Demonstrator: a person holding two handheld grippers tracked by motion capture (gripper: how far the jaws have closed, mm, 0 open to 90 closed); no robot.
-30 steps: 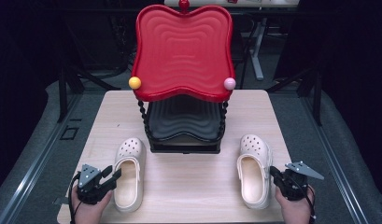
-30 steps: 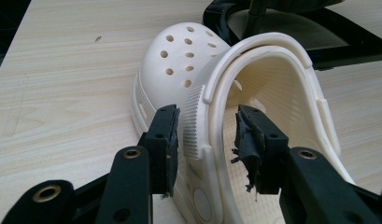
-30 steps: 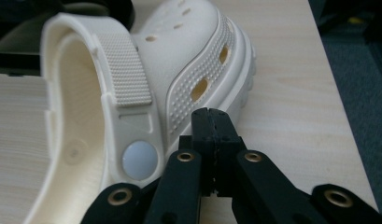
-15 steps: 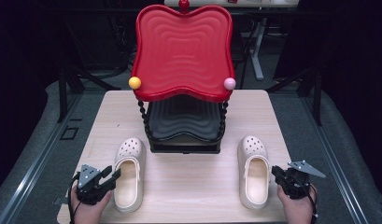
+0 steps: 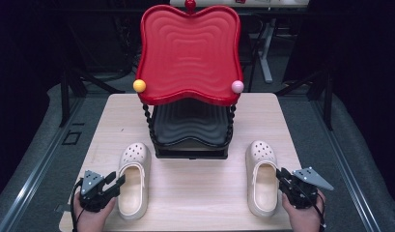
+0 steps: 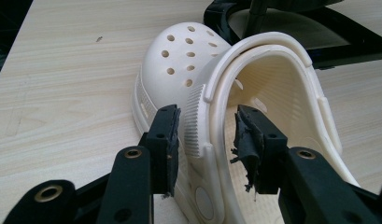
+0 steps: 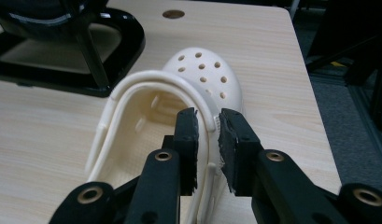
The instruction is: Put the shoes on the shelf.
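Each hand-held gripper straddles a cream clog's (image 5: 134, 180) wall unpressed — right jaws just widening — two-tier stand (image 5: 190, 87) beyond.

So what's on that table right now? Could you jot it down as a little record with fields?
Surface: wooden table
Centre: two-tier rack, red tray above, black tray below
Left shoe: cream clog, toe toward rack
Right shoe: cream clog, toe toward rack
Left hand-held gripper: jaws straddle left shoe's side wall, not pressing
Right hand-held gripper: jaws just been opening around right shoe's rim

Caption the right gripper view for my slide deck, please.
Right tongs, just opening, straddle the cream clog's side wall on the wooden table.
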